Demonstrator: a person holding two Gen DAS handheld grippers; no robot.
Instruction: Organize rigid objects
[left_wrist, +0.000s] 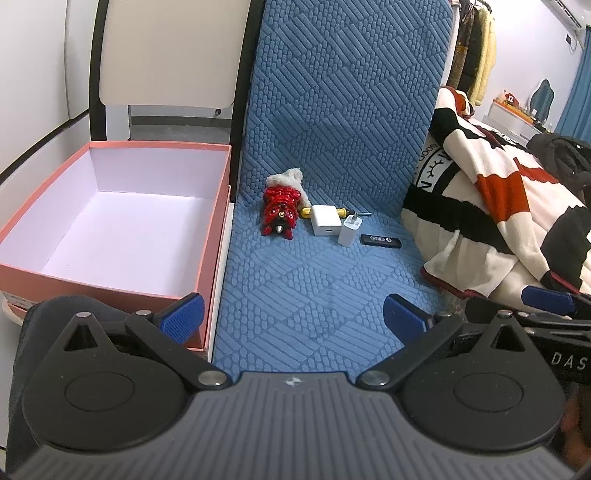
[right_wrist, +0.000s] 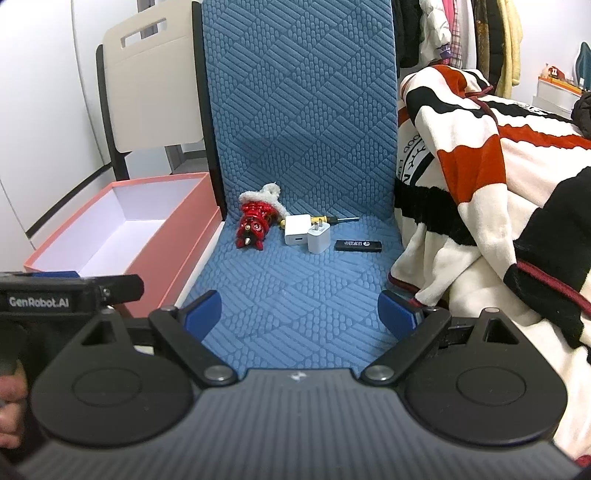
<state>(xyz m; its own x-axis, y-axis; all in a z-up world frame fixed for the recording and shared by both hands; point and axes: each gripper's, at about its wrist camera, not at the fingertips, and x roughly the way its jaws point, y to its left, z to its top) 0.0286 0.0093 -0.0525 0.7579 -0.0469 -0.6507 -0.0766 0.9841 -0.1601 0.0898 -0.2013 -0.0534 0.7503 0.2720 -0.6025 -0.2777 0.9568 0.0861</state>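
Observation:
On the blue quilted mat (left_wrist: 295, 280) (right_wrist: 288, 288) lie a red toy figure (left_wrist: 279, 215) (right_wrist: 254, 224) against a white fluffy piece (left_wrist: 287, 176), a square white charger (left_wrist: 325, 220) (right_wrist: 296, 229), a smaller white plug adapter (left_wrist: 349, 230) (right_wrist: 319, 239), a yellow-handled screwdriver (left_wrist: 347, 212) (right_wrist: 334, 219) behind them, and a black stick (left_wrist: 380, 240) (right_wrist: 357, 245). An open pink box (left_wrist: 110, 221) (right_wrist: 122, 229) with a white inside stands to the left. My left gripper (left_wrist: 293, 317) and right gripper (right_wrist: 299, 314) are open and empty, well in front of the objects.
A striped red, black and cream blanket (left_wrist: 498, 206) (right_wrist: 498, 192) lies heaped on the right, up to the mat's edge. The mat rises upright behind the objects. A cream chair back (left_wrist: 166, 55) (right_wrist: 155, 85) stands behind the box. Clothes hang at the far right.

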